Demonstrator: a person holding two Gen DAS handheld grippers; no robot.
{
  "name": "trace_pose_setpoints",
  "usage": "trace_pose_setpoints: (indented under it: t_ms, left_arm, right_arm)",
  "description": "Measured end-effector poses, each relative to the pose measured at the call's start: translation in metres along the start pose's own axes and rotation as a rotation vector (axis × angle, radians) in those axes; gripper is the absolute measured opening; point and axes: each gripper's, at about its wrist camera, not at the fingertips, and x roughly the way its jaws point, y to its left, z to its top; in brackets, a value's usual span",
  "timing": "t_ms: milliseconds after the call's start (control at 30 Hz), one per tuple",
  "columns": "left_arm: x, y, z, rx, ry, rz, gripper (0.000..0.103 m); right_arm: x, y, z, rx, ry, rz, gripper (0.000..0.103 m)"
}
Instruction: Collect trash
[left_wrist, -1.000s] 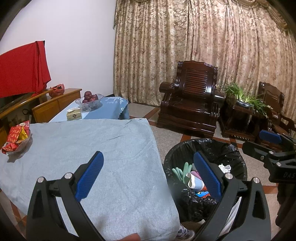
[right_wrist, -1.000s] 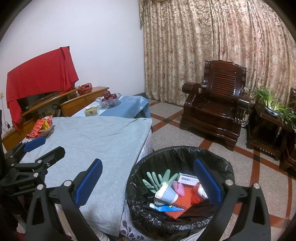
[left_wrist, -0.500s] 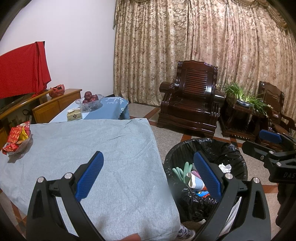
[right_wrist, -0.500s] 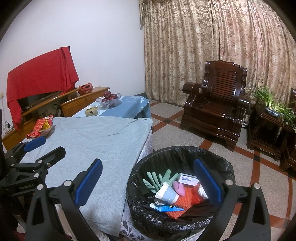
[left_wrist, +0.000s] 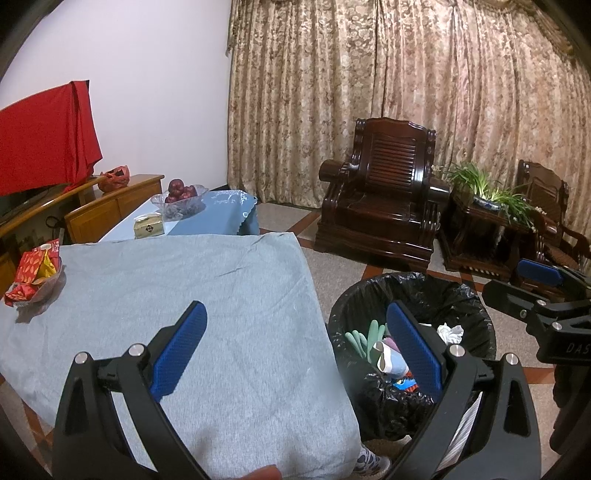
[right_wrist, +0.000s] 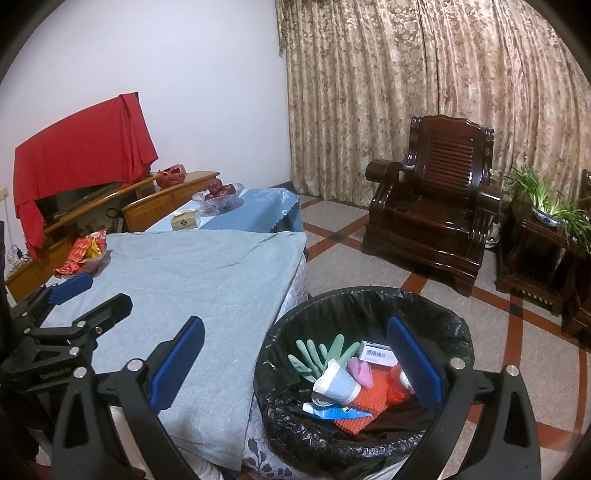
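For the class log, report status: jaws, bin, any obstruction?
Left gripper and right gripper: jaws open, empty. Trash bin beside table, holding green gloves, cup. Nothing blocking.

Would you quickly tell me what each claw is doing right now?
Left claw: open, holding nothing.
Right claw: open, holding nothing.

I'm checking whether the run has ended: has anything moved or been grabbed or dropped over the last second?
Nothing visibly changed. Both hand-held grippers, left and right, hang open and empty as before, the left over the grey tablecloth, the right over the trash bin. The green gloves, paper cup and other trash lie in the bin just as they did.
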Motion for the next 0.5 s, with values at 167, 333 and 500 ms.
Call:
trace_pose_setpoints:
  t_ms: [167, 333, 500]
  left_arm:
    - [-0.0003, -0.0002, 0.0004, -0.001, 0.001, 0.001, 0.095]
    - [0.0008, 0.0012, -0.001, -0.001, 0.001, 0.001, 0.095]
    - [0.0017, 0.0027, -0.0019, -0.001, 0.0, 0.0, 0.095]
  right_arm:
    - [-0.0005, -0.0008, 0.0004, 0.001, -0.001, 0.0, 0.097]
    - [-0.0001, 0.0002, 0.0005, -0.001, 0.0, 0.001, 0.097]
    - [0.0009, -0.0019, -0.0024, -0.005, -0.002, 0.004, 0.097]
